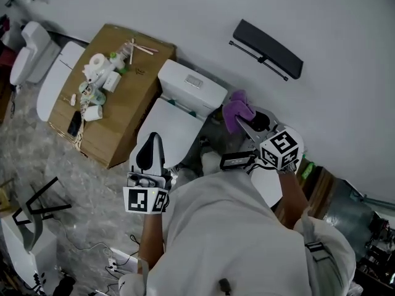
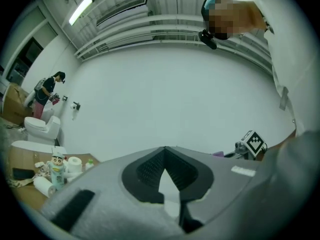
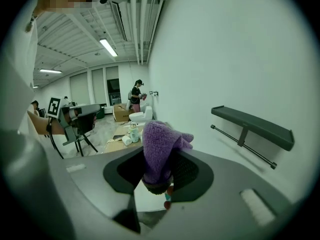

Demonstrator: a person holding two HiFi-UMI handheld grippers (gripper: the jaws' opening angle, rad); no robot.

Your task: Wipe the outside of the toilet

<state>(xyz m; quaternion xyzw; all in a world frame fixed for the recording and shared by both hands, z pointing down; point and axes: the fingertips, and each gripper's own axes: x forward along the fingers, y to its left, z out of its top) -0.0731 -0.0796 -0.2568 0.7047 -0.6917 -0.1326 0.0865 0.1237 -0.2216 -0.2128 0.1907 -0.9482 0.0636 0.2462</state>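
The person stands over the white toilet (image 1: 187, 89), which sits against the wall with its lid down, a gripper in each hand. The right gripper (image 1: 242, 123) is clenched on a purple cloth (image 1: 236, 108); in the right gripper view the cloth (image 3: 159, 144) rises in a fuzzy bunch out of the pinch of the right gripper (image 3: 159, 174), its free end flopping towards the wall. From above, the cloth hangs just beside the tank's right end, near the wall, though I cannot tell whether it touches the porcelain. The left gripper (image 1: 154, 137) is held over the front part of the lid, pointing towards the tank, and the left gripper view shows its pads meeting at the tip with nothing between them, so the left gripper (image 2: 165, 151) is closed and empty. To the toilet's left stands a cardboard box (image 1: 126, 106) with paper rolls (image 1: 96, 66) and small bottles scattered on top. A dark shelf (image 1: 269, 48) is fixed to the wall beyond the cloth.
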